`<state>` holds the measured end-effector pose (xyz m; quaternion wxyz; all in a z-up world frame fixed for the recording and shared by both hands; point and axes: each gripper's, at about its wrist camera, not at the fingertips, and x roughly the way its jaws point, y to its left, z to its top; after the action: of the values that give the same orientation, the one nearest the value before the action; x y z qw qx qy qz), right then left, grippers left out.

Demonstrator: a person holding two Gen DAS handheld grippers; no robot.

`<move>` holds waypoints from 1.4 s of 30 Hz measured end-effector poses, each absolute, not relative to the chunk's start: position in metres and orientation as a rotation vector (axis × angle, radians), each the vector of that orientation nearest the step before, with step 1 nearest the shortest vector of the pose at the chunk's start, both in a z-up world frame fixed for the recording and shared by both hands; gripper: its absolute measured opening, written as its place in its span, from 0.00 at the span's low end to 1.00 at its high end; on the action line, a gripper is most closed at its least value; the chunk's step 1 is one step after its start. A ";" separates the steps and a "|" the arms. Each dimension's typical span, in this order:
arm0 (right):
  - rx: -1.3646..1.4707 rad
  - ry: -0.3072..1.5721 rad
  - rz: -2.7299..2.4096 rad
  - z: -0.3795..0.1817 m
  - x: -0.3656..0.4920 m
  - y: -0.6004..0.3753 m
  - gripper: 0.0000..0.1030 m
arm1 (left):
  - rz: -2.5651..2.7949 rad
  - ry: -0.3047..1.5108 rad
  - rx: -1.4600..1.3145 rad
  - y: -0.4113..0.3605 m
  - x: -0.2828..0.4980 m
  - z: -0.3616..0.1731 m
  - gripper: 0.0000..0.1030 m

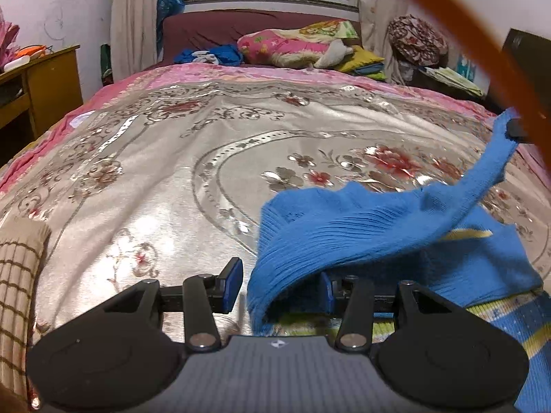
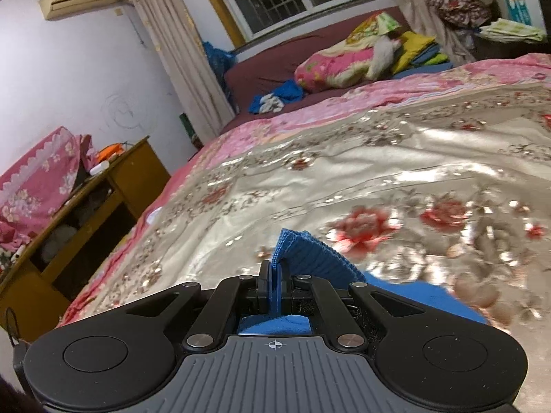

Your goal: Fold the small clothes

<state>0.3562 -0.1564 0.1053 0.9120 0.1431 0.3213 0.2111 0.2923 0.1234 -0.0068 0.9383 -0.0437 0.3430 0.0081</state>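
Observation:
A small blue knitted garment with yellow stripes lies on the silver floral bedspread. One corner of it is lifted up to the right, pinched by my right gripper. My left gripper is open, low over the bed; the garment's folded edge drapes over its right finger. In the right wrist view, my right gripper is shut on the garment's blue ribbed edge, held above the bed.
A wooden side table stands left of the bed. Pillows and folded bedding are piled at the far end. A brown checked cloth lies at the near left. An orange strap crosses the upper right.

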 end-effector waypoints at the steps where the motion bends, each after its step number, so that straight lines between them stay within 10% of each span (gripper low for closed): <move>1: 0.299 0.661 0.428 0.105 0.354 -0.162 0.02 | 0.012 0.702 -0.080 0.121 0.292 -0.007 0.49; 25: 0.263 0.839 0.330 0.020 0.303 -0.213 0.02 | 0.068 0.753 -0.057 0.136 0.265 -0.028 0.49; 42: 0.618 0.884 0.351 0.000 0.319 -0.252 0.29 | 0.045 0.755 -0.054 0.130 0.266 -0.026 0.49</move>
<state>0.3186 -0.2518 -0.0005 0.8434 0.2928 0.4187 0.1661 0.2657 0.1303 -0.0263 0.9290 -0.0266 0.3685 0.0222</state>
